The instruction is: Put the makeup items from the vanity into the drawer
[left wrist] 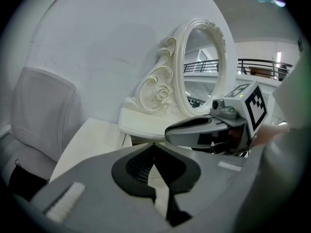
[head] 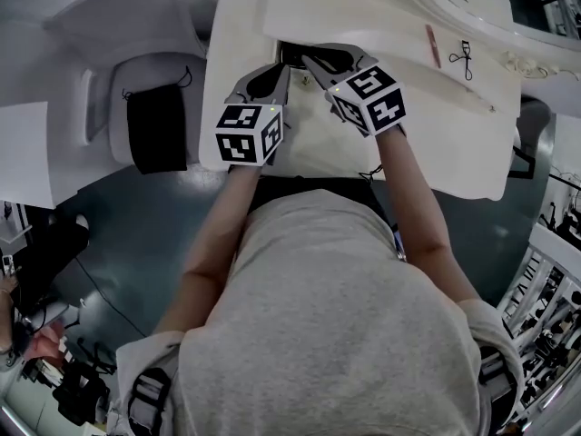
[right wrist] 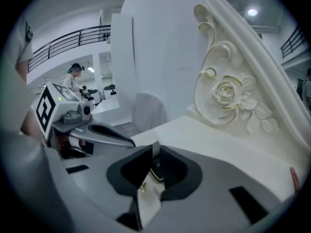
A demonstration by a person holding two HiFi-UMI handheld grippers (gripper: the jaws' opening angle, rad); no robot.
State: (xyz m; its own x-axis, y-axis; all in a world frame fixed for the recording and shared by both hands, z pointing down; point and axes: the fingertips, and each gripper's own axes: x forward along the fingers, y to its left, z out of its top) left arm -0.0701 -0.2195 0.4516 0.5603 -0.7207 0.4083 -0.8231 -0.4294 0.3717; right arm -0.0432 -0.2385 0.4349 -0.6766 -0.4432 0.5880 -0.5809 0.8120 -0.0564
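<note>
Head view: the left gripper (head: pixel 282 70) and right gripper (head: pixel 310 62) point at the dark drawer opening (head: pixel 295 54) in the vanity (head: pixel 454 134). A red pencil (head: pixel 433 45) and an eyelash curler (head: pixel 465 59) lie on top, well to the right

Left gripper view: jaws together, nothing between

Right gripper view: jaws pressed together. A small dark, gold-edged item (right wrist: pixel 156 172) shows in the gap behind the tips

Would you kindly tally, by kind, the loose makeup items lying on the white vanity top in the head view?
Reddish-pink cosmetic pencil: 1
Black eyelash curler: 1
Total clearly visible: 2
</note>
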